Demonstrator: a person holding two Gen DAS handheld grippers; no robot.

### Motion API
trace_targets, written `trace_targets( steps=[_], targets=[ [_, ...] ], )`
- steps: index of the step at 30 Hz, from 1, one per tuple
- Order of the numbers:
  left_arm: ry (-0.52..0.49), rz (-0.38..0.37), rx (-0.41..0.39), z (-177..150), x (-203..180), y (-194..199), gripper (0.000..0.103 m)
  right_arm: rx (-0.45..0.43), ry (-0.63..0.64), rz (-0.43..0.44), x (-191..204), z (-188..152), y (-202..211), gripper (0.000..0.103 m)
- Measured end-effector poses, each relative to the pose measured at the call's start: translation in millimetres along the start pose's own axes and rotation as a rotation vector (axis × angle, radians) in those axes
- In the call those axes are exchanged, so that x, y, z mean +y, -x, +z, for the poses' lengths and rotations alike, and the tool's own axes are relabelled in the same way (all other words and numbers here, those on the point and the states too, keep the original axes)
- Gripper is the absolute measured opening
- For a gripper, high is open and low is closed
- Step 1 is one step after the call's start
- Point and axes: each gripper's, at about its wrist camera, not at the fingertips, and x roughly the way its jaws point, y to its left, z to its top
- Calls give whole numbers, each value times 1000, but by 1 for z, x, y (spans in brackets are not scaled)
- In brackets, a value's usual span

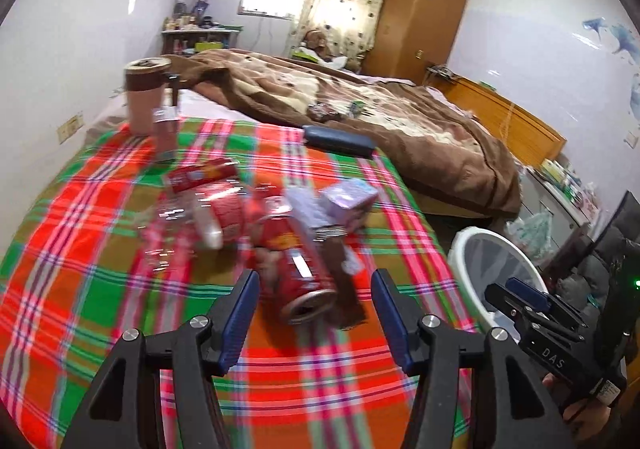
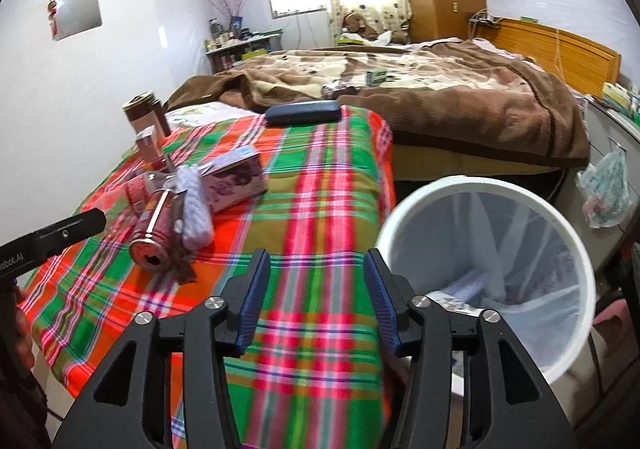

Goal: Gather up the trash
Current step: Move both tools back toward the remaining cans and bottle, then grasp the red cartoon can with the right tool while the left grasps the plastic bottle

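A pile of trash lies on the plaid cloth (image 1: 100,249): a red drink can (image 1: 296,269) on its side, a purple carton (image 1: 352,201), a brown wrapper (image 1: 344,285), a clear plastic bottle (image 1: 176,225) and a red packet (image 1: 200,175). My left gripper (image 1: 315,277) is open just short of the can's mouth, with nothing pressed between its pads. My right gripper (image 2: 316,253) is open and empty over the cloth's right part, beside the white bin (image 2: 472,185) with a clear liner. The right wrist view shows the can (image 2: 154,237) and carton (image 2: 236,181) far to the left.
A brown tumbler (image 1: 144,97) and a dark blue case (image 1: 338,141) stand at the cloth's far edge. Beyond lies a bed under a brown blanket (image 2: 460,101). A plastic bag (image 2: 606,193) hangs right of the bin. A hand holds the right gripper (image 1: 516,297) over the bin.
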Motion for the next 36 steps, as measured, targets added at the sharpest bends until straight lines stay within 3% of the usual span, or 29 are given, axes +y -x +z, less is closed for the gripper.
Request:
trace_targets(
  steps=[12,28,36],
  targets=[
    [95,99,-10,3,77,3,58,42,64,95,47,3,-18,52],
    [109,118,-3,16,121,-9,58,110,139,227,117,21,-56,55],
    [103,96,10,26,133,-21,60,159,167,211,133,23,-74,55]
  ],
)
